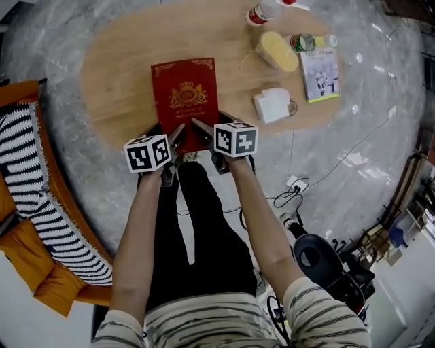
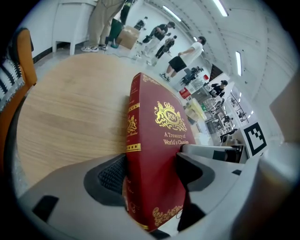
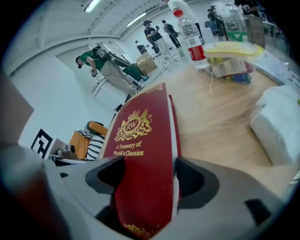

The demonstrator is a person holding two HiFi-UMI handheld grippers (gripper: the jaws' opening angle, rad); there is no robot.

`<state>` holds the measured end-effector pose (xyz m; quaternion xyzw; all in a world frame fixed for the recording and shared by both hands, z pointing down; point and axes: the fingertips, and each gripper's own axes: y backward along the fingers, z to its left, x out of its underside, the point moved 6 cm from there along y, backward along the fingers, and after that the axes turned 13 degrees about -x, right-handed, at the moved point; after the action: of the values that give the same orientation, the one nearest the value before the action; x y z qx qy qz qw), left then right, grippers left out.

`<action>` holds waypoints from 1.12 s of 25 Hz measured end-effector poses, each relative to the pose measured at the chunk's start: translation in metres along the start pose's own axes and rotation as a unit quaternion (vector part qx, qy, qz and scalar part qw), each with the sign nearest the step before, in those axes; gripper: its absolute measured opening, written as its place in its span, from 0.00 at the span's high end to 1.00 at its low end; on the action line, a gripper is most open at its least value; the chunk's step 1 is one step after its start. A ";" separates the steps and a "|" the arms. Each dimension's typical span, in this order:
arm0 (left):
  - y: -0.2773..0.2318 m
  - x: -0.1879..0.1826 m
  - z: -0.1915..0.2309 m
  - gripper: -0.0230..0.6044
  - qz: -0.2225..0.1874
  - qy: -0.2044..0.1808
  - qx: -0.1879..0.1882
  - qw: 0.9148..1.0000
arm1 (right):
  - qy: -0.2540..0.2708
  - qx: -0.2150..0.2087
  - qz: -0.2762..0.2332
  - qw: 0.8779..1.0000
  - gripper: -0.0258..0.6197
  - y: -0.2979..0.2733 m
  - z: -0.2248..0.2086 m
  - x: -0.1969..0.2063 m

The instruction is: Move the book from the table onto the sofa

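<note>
A red hardback book [image 1: 185, 97] with gold print lies on the oval wooden table [image 1: 115, 61], its near edge over the table's front edge. My left gripper [image 1: 178, 133] is shut on the book's near left corner; the left gripper view shows the book [image 2: 152, 154] clamped between the two pads. My right gripper [image 1: 202, 127] is shut on the near right part, with the book [image 3: 143, 164] filling its jaws. The orange sofa [image 1: 24, 245] with a striped cloth [image 1: 34, 197] stands at the left.
On the table's right part lie a white mug [image 1: 274, 105], a yellow pack [image 1: 280, 51], bottles [image 1: 262, 11] and a magazine [image 1: 320, 73]. Cables [image 1: 292, 190] and a black device [image 1: 319, 258] lie on the floor at the right. People stand far off in the room.
</note>
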<state>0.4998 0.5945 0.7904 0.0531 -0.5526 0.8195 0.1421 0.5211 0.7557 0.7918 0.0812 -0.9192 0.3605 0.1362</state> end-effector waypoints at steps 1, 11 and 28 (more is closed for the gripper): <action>0.005 -0.001 -0.001 0.44 -0.001 -0.003 -0.001 1.000 | -0.001 -0.001 -0.003 1.000 0.40 0.003 0.004 0.000; 0.095 -0.012 -0.022 0.44 -0.041 -0.003 0.008 0.999 | 0.036 -0.001 -0.012 0.999 0.40 0.055 0.082 -0.020; 0.297 -0.030 -0.070 0.44 -0.091 0.000 0.007 0.996 | 0.080 -0.006 -0.019 0.997 0.40 0.171 0.254 -0.053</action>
<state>0.4467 0.5502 0.4920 0.1043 -0.5393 0.8072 0.2161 0.4804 0.7084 0.4877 0.0692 -0.9057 0.3579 0.2163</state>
